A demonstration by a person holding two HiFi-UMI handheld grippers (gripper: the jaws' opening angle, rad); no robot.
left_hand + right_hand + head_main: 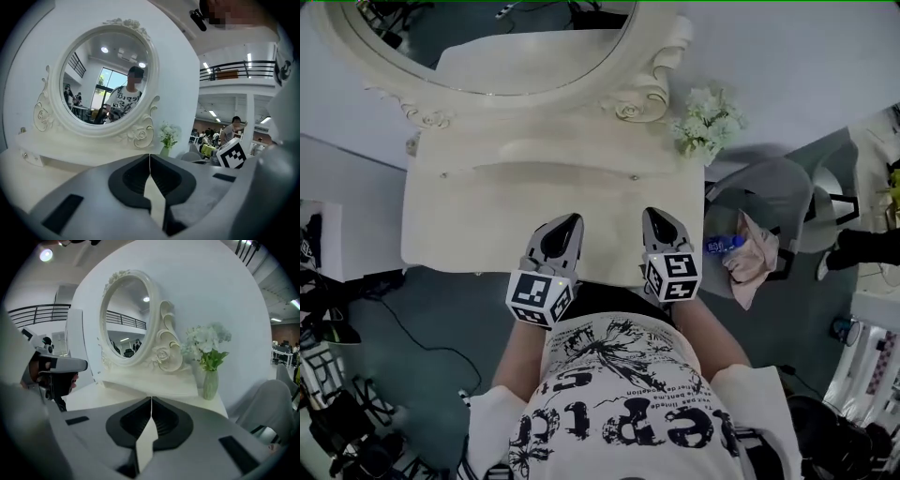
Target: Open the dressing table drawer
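The cream dressing table [469,225] with its oval mirror [497,47] stands before me. A raised shelf [534,150] below the mirror carries small knobs [443,174] on its front. No drawer front under the tabletop shows in the head view. My left gripper [571,221] and right gripper [655,216] hover side by side over the table's near edge, pointing at the mirror. Both are shut with nothing between the jaws. In the left gripper view the shut gripper [149,157] faces the mirror [105,79]. In the right gripper view the shut gripper [151,400] faces the shelf [150,383].
A vase of white flowers [708,122] stands at the table's back right corner. A grey chair [773,192] to the right holds a pink cloth [755,258] and a bottle [722,245]. Cables and dark gear [337,403] lie on the floor at left.
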